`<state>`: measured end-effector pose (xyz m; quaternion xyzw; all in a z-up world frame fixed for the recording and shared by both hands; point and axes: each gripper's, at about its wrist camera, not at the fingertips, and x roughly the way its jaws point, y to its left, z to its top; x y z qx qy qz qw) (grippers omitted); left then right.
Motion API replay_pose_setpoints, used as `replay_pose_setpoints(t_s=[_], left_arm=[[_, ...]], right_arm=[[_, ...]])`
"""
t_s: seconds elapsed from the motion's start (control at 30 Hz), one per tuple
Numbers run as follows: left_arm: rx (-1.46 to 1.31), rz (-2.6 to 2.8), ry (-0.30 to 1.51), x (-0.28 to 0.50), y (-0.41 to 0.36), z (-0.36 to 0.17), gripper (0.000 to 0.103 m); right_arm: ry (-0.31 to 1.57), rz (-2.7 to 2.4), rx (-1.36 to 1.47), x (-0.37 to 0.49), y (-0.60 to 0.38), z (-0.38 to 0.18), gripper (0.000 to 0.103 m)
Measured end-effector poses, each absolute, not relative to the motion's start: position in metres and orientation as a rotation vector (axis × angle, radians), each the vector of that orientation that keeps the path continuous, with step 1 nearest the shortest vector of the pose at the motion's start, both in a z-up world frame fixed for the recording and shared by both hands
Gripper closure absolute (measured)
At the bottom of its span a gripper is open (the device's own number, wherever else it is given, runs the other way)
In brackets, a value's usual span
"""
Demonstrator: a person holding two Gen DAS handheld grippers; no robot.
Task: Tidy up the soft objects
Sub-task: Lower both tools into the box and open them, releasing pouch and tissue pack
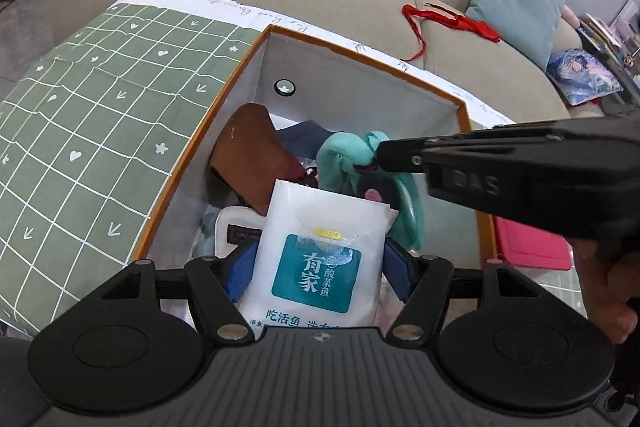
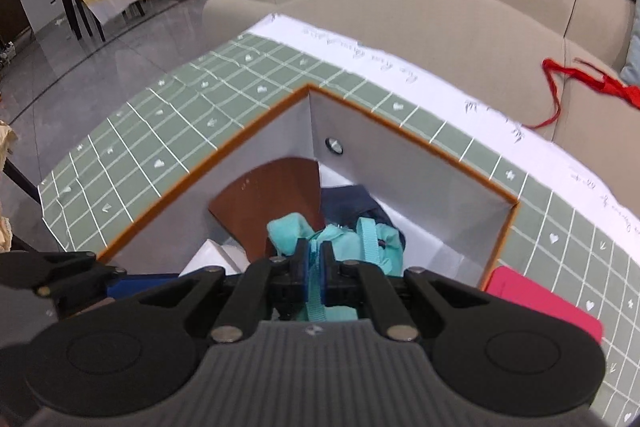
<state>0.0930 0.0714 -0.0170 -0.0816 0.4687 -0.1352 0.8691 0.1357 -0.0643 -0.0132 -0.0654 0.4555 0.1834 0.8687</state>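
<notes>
Over the orange-rimmed box, the left gripper clamps a white wet-wipe pack between wide-set blue pads; the right gripper pinches a teal plush toy's strap (jaws nearly together) — only the left view shows the toy's body.

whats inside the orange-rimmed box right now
Inside the box: a brown piece, dark blue fabric, a teal plush pinched by the right gripper, and a white item. The wipes pack in the left gripper hides the near floor.
</notes>
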Motion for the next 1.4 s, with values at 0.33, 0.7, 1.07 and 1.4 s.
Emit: replay_pose_setpoints(t_s=[0.33, 0.7, 1.07, 1.4], left_arm=[[-0.191, -0.379, 1.001, 0.085, 0.059, -0.029, 0.027], [-0.164, -0.341, 1.011, 0.089, 0.053, -0.047, 0.023], [-0.217, -0.28, 1.026, 0.07, 0.054, -0.042, 0.006], [-0.238, -0.211, 0.977, 0.05, 0.052, -0.017, 0.005]], right_arm=[[1.038, 0.374, -0.133, 0.155, -0.058, -0.041, 0.101], [1.064, 0.384, -0.071, 0.151, -0.057, -0.052, 0.095], [0.988, 0.397, -0.029, 0.142, -0.062, -0.022, 0.036], [0.876, 0.366, -0.018, 0.128, -0.071, 0.007, 0.003]])
